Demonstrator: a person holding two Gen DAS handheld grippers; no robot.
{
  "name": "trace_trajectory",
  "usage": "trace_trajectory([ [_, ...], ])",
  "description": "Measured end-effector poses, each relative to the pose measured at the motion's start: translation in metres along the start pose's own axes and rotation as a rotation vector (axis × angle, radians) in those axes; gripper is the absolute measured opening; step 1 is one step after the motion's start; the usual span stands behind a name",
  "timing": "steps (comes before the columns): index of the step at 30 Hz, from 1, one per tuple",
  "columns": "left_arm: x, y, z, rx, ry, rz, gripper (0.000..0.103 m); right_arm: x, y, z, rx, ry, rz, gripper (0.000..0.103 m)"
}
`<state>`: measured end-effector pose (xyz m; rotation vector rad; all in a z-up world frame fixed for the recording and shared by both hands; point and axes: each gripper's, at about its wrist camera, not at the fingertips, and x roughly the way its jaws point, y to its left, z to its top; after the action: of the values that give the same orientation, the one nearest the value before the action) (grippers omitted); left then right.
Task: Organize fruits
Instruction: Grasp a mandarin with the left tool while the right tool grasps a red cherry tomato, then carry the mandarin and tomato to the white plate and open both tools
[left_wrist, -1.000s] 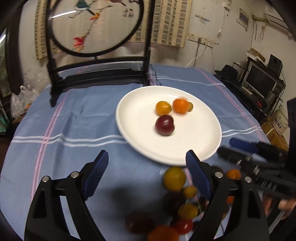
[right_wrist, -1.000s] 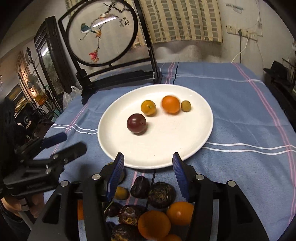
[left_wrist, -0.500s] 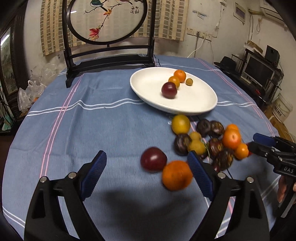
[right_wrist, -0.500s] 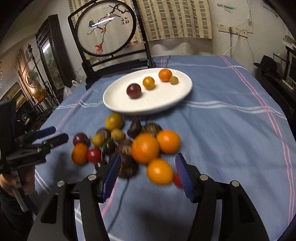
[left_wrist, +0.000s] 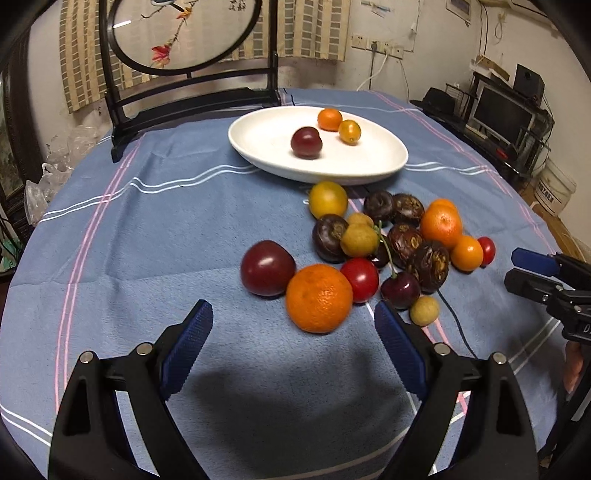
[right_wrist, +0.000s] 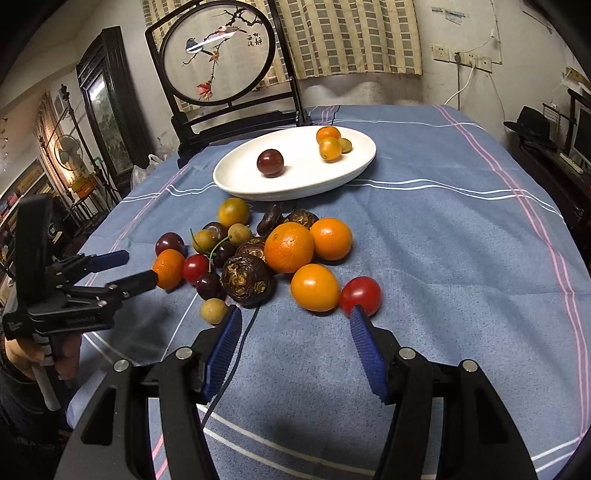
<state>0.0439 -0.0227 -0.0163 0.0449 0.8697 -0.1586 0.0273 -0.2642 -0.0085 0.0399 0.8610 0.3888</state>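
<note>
Fruit pile (left_wrist: 388, 243) on blue cloth (left_wrist: 147, 240) beside white plate (left_wrist: 369, 170); left gripper (left_wrist: 293, 328) and right gripper (right_wrist: 295, 336) both wide, empty; fruits likely round, smooth, bruisable; pinch gently across the middle.

A lived-in home: embroidered screen (right_wrist: 220, 55), curtain (right_wrist: 347, 37), clothed table (right_wrist: 443, 206), monitor (left_wrist: 504, 110).
</note>
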Motion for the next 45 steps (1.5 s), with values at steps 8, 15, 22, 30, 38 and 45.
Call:
trace_trajectory([
  [8, 0.029, -0.005, 0.005, 0.014, 0.093, -0.07, 0.05, 0.001, -0.004, 0.0, -0.001, 0.007, -0.002, 0.062],
  [15, 0.032, -0.007, 0.003, 0.03, 0.094, -0.085, 0.041, 0.011, -0.011, -0.001, -0.018, 0.057, -0.091, 0.062],
  [22, 0.011, -0.003, 0.003, 0.037, 0.049, -0.089, 0.041, 0.031, -0.016, 0.004, -0.063, 0.113, -0.233, 0.049],
  [30, 0.004, 0.0, 0.006, 0.033, 0.033, -0.083, 0.041, 0.059, -0.015, 0.016, -0.118, 0.147, -0.238, 0.031],
  [38, 0.001, 0.002, 0.02, 0.039, 0.023, -0.093, 0.041, 0.03, -0.013, 0.028, -0.106, 0.052, -0.187, 0.03],
  [45, 0.007, 0.003, 0.079, 0.032, -0.022, -0.098, 0.041, 0.014, 0.017, 0.081, -0.147, -0.073, -0.101, 0.03],
])
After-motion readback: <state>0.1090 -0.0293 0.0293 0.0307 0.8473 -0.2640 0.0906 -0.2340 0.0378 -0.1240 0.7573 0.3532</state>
